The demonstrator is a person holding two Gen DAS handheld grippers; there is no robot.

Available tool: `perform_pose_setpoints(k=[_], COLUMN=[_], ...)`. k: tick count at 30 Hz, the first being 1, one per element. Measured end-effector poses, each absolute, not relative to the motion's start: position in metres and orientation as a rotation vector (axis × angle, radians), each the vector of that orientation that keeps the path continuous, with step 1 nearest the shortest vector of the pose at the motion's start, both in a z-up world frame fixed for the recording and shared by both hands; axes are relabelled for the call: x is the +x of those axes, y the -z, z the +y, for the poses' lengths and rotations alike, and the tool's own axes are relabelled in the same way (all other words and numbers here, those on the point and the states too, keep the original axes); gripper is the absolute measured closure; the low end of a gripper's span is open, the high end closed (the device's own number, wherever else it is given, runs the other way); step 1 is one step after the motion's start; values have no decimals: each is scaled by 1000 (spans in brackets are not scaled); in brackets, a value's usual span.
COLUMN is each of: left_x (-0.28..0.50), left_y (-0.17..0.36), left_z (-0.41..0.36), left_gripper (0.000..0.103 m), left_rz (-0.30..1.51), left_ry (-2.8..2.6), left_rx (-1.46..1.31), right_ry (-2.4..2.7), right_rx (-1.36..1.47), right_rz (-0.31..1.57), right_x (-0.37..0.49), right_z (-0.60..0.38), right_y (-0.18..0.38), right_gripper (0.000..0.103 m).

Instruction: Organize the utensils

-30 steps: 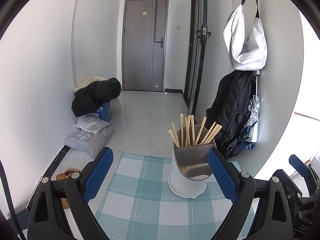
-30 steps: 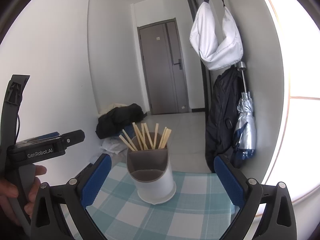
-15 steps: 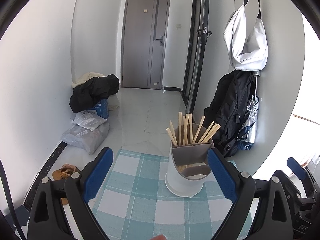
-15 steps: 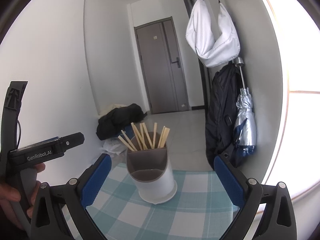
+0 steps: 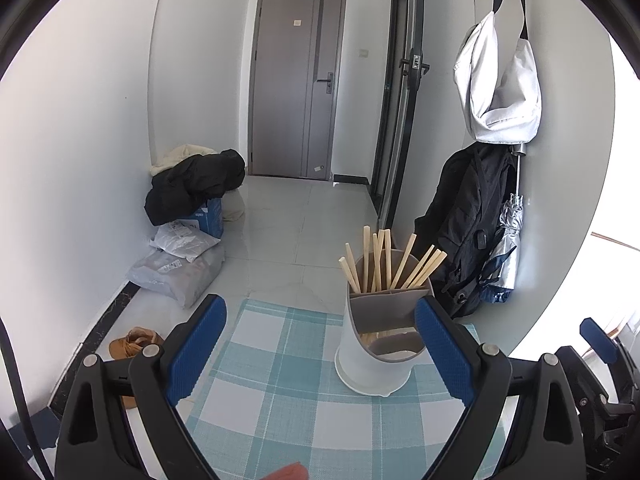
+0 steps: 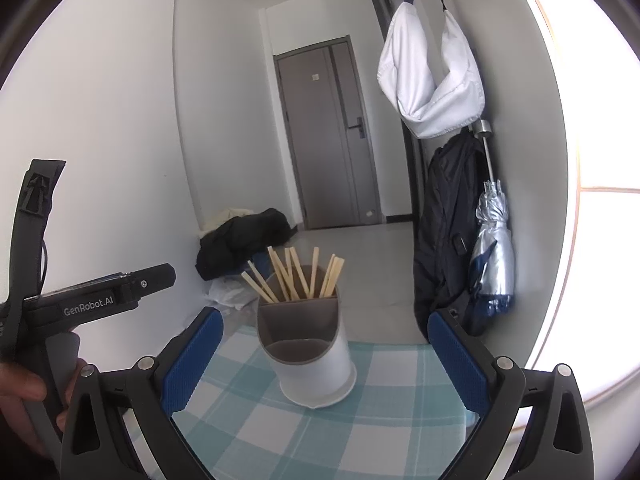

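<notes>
A white utensil holder (image 5: 372, 364) with a grey divided insert stands on a teal checked cloth (image 5: 288, 396); it also shows in the right wrist view (image 6: 316, 368). Several wooden chopsticks (image 5: 386, 264) stand in its back compartment, also seen in the right wrist view (image 6: 296, 276). The front compartment looks empty. My left gripper (image 5: 320, 352) is open and empty, held in front of the holder. My right gripper (image 6: 324, 360) is open and empty, the holder framed between its blue pads.
A small red thing (image 5: 288, 472) shows at the cloth's near edge. Beyond the table are a hallway floor, a pile of bags and a dark coat (image 5: 192, 192) at left, a black backpack (image 5: 468, 232) and umbrella (image 6: 492, 248) on the right wall.
Both grippers have drawn back and risen slightly, so the holder sits a little lower and farther in each view. A red thing has come into the left view's bottom edge.
</notes>
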State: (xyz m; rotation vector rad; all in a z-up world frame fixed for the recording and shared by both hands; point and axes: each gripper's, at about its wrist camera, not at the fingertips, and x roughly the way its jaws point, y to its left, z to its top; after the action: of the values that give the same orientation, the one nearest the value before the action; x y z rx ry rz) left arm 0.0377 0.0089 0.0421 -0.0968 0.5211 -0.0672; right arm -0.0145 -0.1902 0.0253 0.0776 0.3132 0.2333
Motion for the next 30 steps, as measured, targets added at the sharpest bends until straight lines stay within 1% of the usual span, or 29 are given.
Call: perform_pose_setpoints(k=[14, 30], left_x=[37, 33], left_y=[-42, -45], left_z=[10, 4], left_gripper=[10, 10], left_rz=[519, 476], left_ry=[74, 55], left_rx=[-116, -79], right_ry=[-232, -227], right_rx=[81, 77], right_rz=[307, 306], right_x=[-16, -16], right_z=[-190, -190], right_y=[-26, -26], right_gripper=[0, 0])
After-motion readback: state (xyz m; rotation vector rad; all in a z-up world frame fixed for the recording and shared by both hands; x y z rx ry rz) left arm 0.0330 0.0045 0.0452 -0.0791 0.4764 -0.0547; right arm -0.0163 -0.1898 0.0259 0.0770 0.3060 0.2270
